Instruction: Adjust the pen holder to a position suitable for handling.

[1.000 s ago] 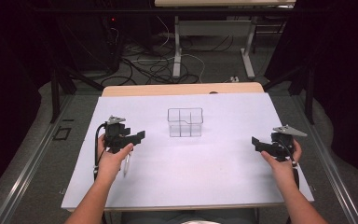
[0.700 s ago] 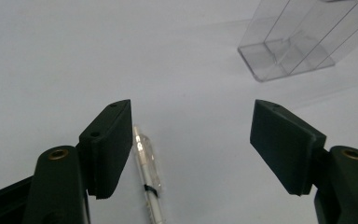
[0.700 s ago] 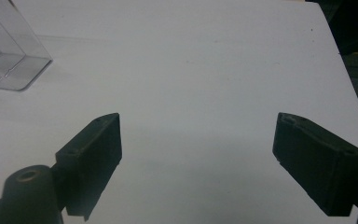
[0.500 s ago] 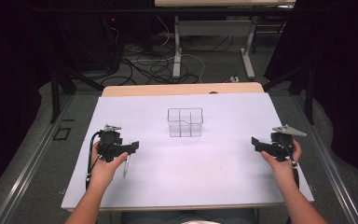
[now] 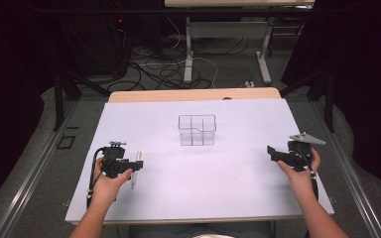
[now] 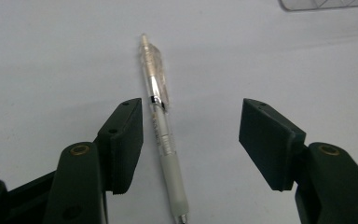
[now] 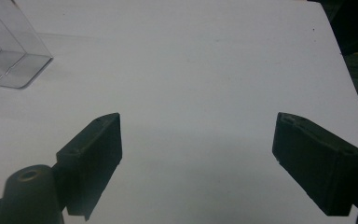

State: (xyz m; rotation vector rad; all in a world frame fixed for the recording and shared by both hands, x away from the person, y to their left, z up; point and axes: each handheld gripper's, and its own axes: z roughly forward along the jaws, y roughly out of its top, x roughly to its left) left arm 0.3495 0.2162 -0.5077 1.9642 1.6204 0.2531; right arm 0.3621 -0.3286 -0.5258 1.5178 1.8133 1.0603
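High view: a person's two forearms enter from the bottom edge, each hand holding a black two-jaw gripper over a white table [image 5: 193, 198]. The left gripper [image 5: 129, 168] sits low at the table's left front, with a pen [image 5: 135, 166] lying on the sheet just beside its jaws. The right gripper [image 5: 273, 152] is held at the table's right side, well apart from the pen, its grey three-cornered plate on top. A clear box [image 5: 197, 130] with inner dividers stands upright near the table's middle, between the two grippers and farther from the person.

Left gripper view: the pen [image 6: 161, 126], with a clear barrel and a pale grip section, lies flat on the white surface between the jaws of the left gripper [image 6: 191, 135]. It runs lengthwise along the jaws, close against the left jaw; whether it touches that pad cannot be told for certain. The right jaw stands clear of it. The jaws have just been closing, yet remain half apart and do not clamp the pen.

Right gripper view: the right gripper [image 7: 198, 149] has its jaws spread wide with nothing between them, above bare table. A corner of the box [image 7: 9, 51] appears at upper left.
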